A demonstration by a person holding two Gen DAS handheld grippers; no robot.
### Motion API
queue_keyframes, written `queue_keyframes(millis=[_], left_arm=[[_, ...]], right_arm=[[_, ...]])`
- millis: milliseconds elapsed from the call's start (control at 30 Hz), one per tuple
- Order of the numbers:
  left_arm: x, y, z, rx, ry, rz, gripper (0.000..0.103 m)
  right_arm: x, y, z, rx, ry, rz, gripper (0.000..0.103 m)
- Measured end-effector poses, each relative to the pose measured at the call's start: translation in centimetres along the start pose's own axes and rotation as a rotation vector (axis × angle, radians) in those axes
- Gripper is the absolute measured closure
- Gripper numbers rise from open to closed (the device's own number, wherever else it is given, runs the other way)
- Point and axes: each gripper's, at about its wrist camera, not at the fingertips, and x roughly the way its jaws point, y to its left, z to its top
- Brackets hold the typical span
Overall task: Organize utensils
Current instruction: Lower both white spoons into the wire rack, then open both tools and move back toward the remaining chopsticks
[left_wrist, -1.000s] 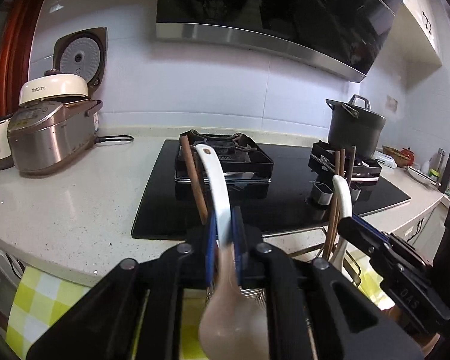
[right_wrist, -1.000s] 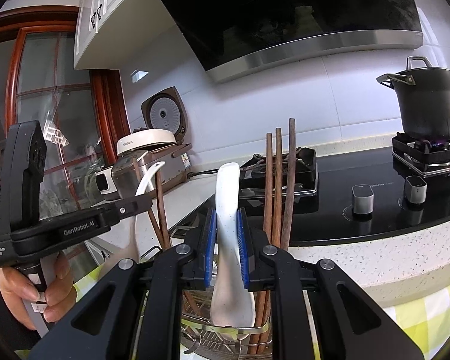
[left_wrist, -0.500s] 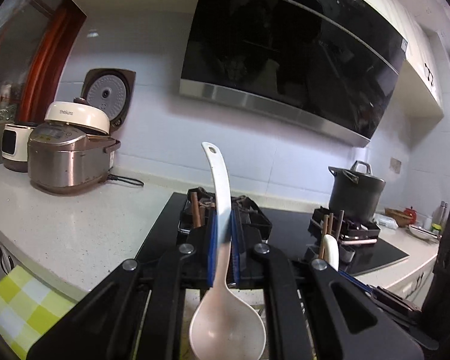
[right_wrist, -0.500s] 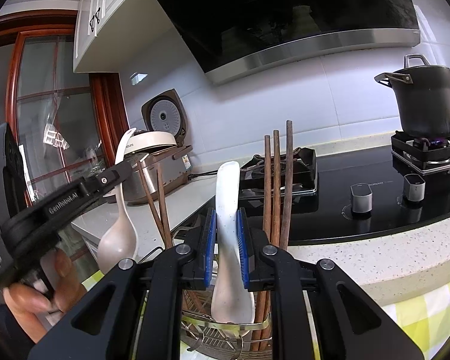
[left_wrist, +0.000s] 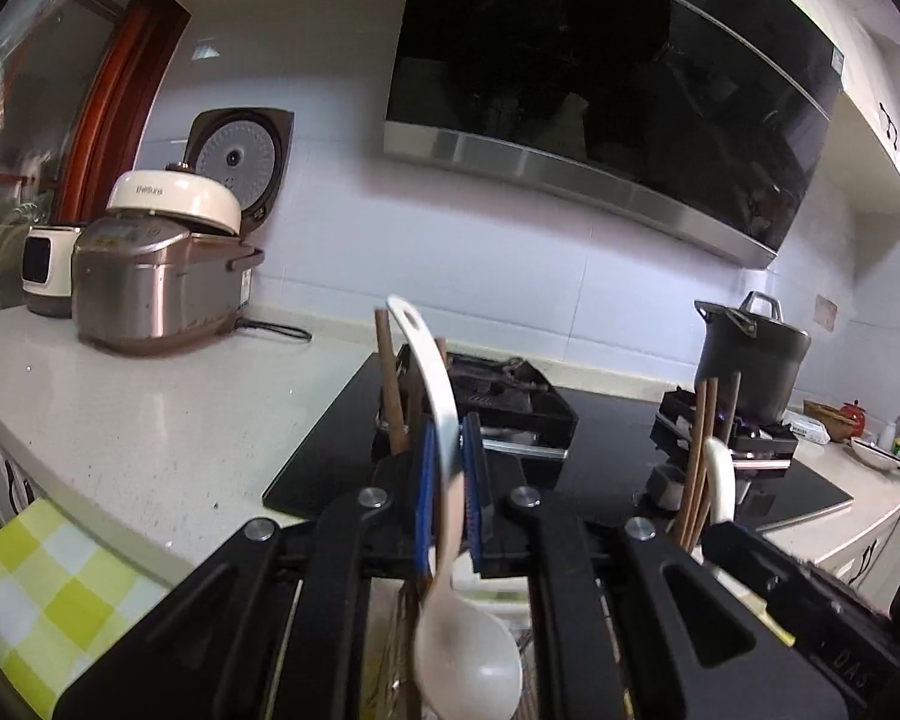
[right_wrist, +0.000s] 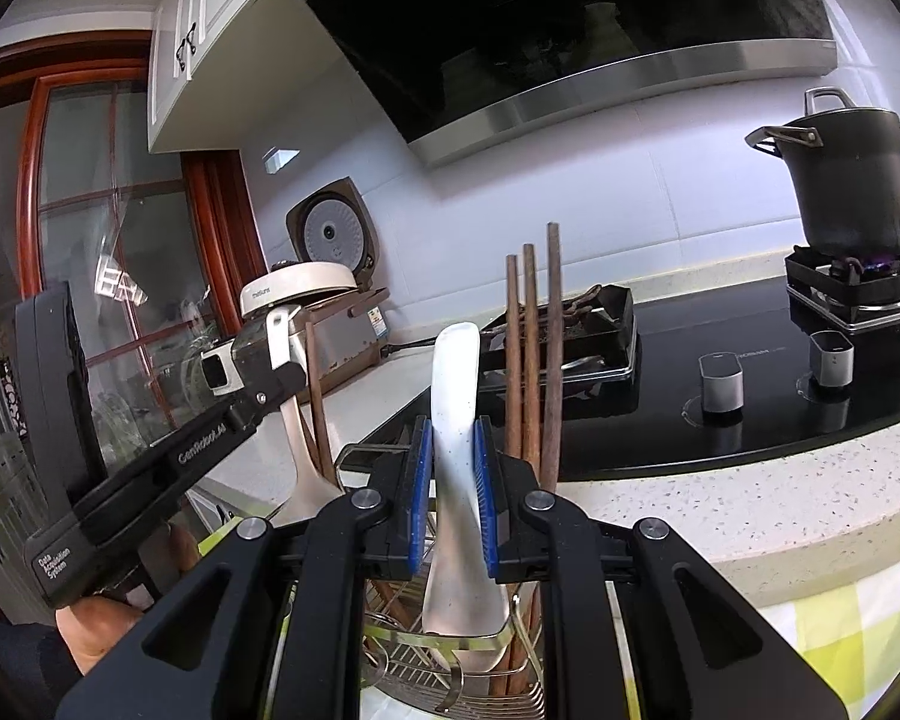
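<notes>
My left gripper (left_wrist: 450,462) is shut on the handle of a beige spoon (left_wrist: 468,660), bowl hanging down, handle tip up. Brown chopsticks (left_wrist: 390,384) stand just behind it. My right gripper (right_wrist: 455,450) is shut on a white spoon (right_wrist: 457,372) that stands handle-up in a wire utensil rack (right_wrist: 450,666), beside three brown chopsticks (right_wrist: 534,360). In the right wrist view the left gripper (right_wrist: 270,384) comes in from the left with the beige spoon (right_wrist: 297,438), held by a hand (right_wrist: 96,624). The left wrist view shows the right gripper (left_wrist: 720,534) with the white spoon (left_wrist: 720,474).
A black hob (right_wrist: 750,420) sits in the speckled white counter (left_wrist: 120,408), with a dark pot (right_wrist: 852,180) on a lit burner. Rice cookers (left_wrist: 156,276) stand far left. A yellow-checked cloth (left_wrist: 36,594) hangs below the counter edge. A range hood (left_wrist: 600,90) hangs overhead.
The left gripper lifted the beige spoon and tilted upward, then came back down a little beside the chopsticks. The right gripper and its white spoon have stayed put.
</notes>
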Motion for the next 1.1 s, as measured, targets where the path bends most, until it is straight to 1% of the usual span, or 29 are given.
queue_keyframes(millis=[100, 367, 467, 533, 567, 600, 667, 767, 833, 900, 1000, 1100], left_arm=[[-0.5, 0.4, -0.7, 0.008, 0.013, -0.001, 0.091], [-2.4, 0.4, -1.5, 0.022, 0.034, -0.025, 0.09], [-3.1, 0.6, -1.7, 0.018, 0.046, -0.025, 0.083], [-3.7, 0.7, -1.9, 0.023, 0.049, -0.03, 0.08], [-4.1, 0.7, -2.0, 0.029, 0.046, -0.029, 0.075], [-4.5, 0.8, -1.9, 0.033, 0.041, -0.027, 0.068], [-5.2, 0.9, -1.8, 0.04, 0.034, -0.025, 0.059], [-6.4, 1.3, -1.6, 0.031, 0.033, -0.024, 0.059], [-7.5, 1.8, -1.6, 0.017, 0.035, -0.022, 0.053], [-8.7, 2.3, -1.7, 0.012, 0.041, -0.019, 0.041], [-10.4, 3.2, -2.3, 0.004, 0.072, -0.012, 0.032], [-12.4, 4.0, -3.9, 0.013, 0.123, 0.006, 0.031]], right_arm=[[0.0, 0.3, 0.0, -0.002, -0.001, 0.004, 0.089], [-0.2, 1.2, 0.4, -0.002, -0.004, -0.007, 0.089], [-0.2, 1.7, 0.7, -0.013, -0.012, -0.023, 0.089], [-0.3, 2.1, 0.9, -0.015, -0.015, -0.027, 0.089], [-0.5, 2.2, 1.0, -0.011, -0.021, -0.028, 0.089], [-0.9, 2.4, 1.0, -0.006, -0.026, -0.029, 0.089], [-1.6, 2.5, 1.1, 0.004, -0.036, -0.037, 0.088], [-3.0, 2.7, 1.4, 0.009, -0.045, -0.057, 0.087], [-4.1, 2.9, 1.5, 0.009, -0.045, -0.068, 0.086], [-5.4, 3.2, 1.3, 0.005, -0.031, -0.081, 0.083], [-7.2, 3.4, 0.4, -0.009, -0.007, -0.106, 0.074], [-9.4, 3.2, -1.3, 0.002, 0.033, -0.133, 0.073]])
